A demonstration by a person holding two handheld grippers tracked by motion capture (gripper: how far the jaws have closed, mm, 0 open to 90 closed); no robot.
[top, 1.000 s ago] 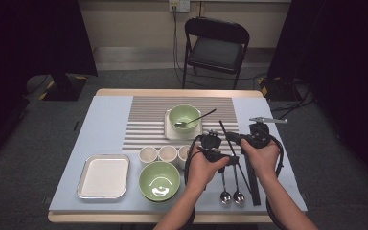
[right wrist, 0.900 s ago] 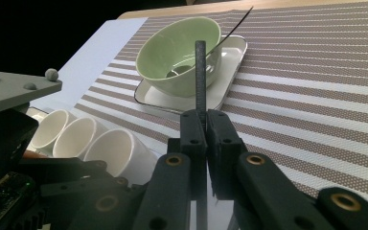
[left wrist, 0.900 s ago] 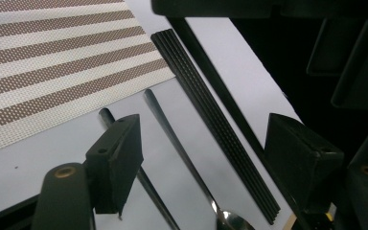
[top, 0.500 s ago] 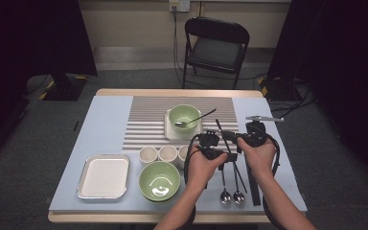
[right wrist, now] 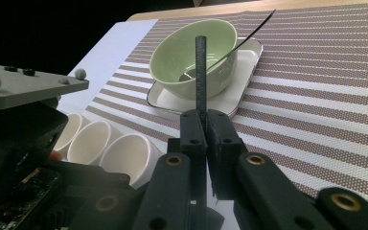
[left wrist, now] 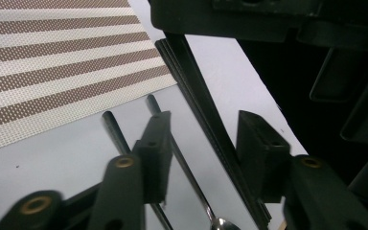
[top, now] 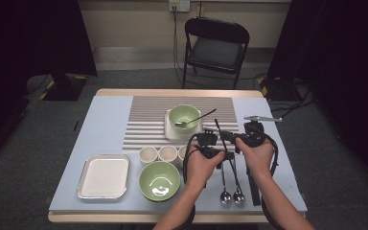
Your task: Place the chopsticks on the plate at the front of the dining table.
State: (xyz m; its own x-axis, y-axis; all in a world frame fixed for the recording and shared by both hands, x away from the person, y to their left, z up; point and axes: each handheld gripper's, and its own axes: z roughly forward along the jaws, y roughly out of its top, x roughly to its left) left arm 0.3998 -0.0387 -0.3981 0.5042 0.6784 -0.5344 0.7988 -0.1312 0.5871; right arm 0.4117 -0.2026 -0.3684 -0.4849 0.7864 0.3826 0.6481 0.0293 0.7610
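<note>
So the right gripper (right wrist: pixel 199 125) is pinching a thin, stiff black stick (right wrist: pixel 201 76) upright over the table near the green bowl (right wrist: pixel 191 57). Looks light and slippery, so grip low. Left gripper (left wrist: pixel 203 148) has just been closing, stick between the jaws, no contact yet.

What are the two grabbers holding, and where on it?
The right gripper pinches a thin black chopstick partway along its length. The left gripper has just been closing around a black stick and a spoon handle, not gripping.

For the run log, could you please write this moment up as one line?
right hand-held gripper: shut on dark stick | left hand-held gripper: open, jaws just been closing around it and a spoon handle
</note>
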